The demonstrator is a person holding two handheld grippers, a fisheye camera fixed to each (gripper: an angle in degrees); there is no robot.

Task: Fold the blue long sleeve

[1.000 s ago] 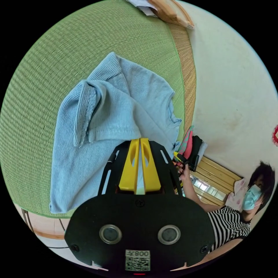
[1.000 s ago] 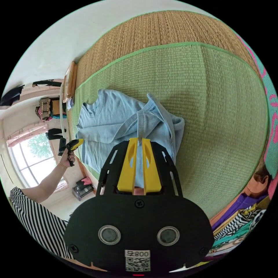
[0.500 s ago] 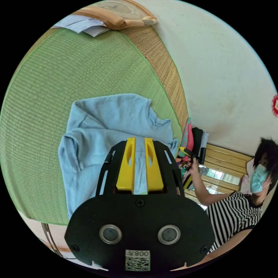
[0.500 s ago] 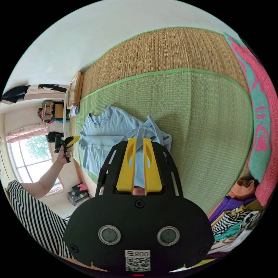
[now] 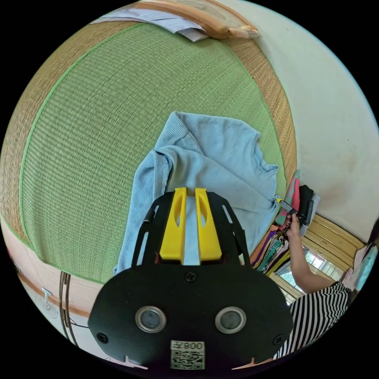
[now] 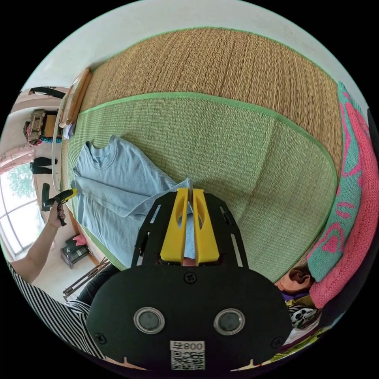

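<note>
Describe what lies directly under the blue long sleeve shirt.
The blue shirt lies on a green woven mat, which in turn overlaps a tan straw mat. What the folded cloth covers beneath itself cannot be seen.

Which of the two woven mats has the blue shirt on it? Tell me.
The green mat, with the bright green edging, carries the blue shirt; the tan mat borders it by the wall.

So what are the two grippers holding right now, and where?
Both grip the light blue ribbed long-sleeve shirt: right gripper at a fabric edge; left gripper's spot is unclear.
</note>
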